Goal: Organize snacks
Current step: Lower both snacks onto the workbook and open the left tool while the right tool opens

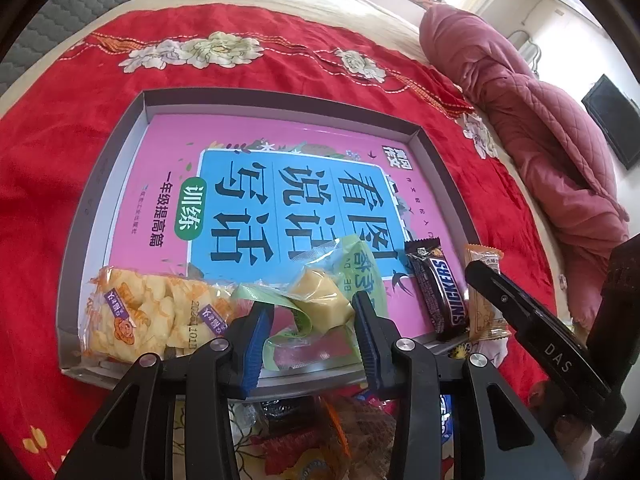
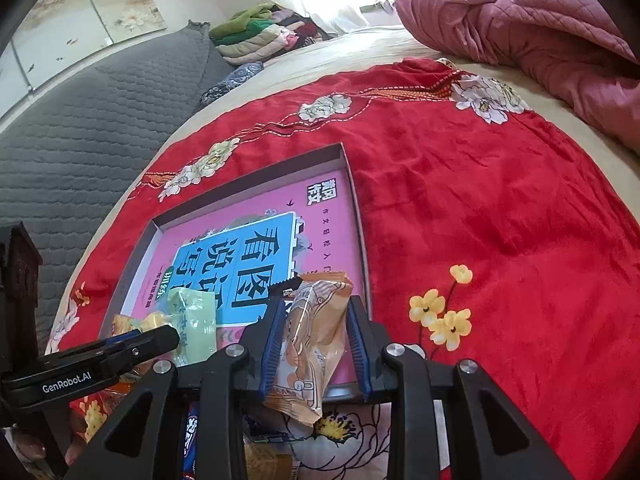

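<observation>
A: What does your left gripper (image 1: 314,316) hold?
B: It pinches the green-wrapped yellow cake (image 1: 320,296) over the near edge of the grey tray (image 1: 100,184), between the puffed-snack packet (image 1: 152,312) and the Snickers bar (image 1: 438,288).
A: And your right gripper (image 2: 314,344)?
B: It is clamped on the orange biscuit packet (image 2: 316,340), at the tray's near right corner on the bed's red blanket (image 2: 500,200).
</observation>
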### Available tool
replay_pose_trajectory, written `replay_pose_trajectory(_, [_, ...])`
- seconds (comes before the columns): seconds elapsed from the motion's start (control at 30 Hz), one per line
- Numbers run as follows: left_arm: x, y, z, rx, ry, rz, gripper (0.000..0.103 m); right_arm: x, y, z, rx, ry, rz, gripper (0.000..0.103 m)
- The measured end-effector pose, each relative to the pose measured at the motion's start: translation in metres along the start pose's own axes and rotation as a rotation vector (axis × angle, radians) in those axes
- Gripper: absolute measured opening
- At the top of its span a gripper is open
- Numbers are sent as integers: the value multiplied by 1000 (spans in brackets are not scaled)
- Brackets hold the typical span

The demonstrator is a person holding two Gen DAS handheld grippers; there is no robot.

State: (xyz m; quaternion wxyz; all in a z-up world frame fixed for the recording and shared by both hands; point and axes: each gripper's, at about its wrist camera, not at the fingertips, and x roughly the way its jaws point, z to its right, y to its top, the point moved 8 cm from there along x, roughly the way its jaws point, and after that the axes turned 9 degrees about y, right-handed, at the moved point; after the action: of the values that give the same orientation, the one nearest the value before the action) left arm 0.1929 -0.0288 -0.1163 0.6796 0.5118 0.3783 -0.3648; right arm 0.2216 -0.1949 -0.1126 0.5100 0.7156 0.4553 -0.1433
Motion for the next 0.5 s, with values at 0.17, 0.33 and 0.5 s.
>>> replay_pose_trajectory(0.17, [0, -1, 0, -2, -1, -3, 42, 0, 0, 0, 3, -2, 0, 33])
replay_pose_trajectory(0.33, [0, -2, 0, -6, -8, -12, 42, -1, 0, -1, -2, -3, -1, 35])
replay_pose_trajectory(0.5, [-1, -2, 0, -9, -12, -17, 42, 0, 0, -1, 0, -2, -1, 36])
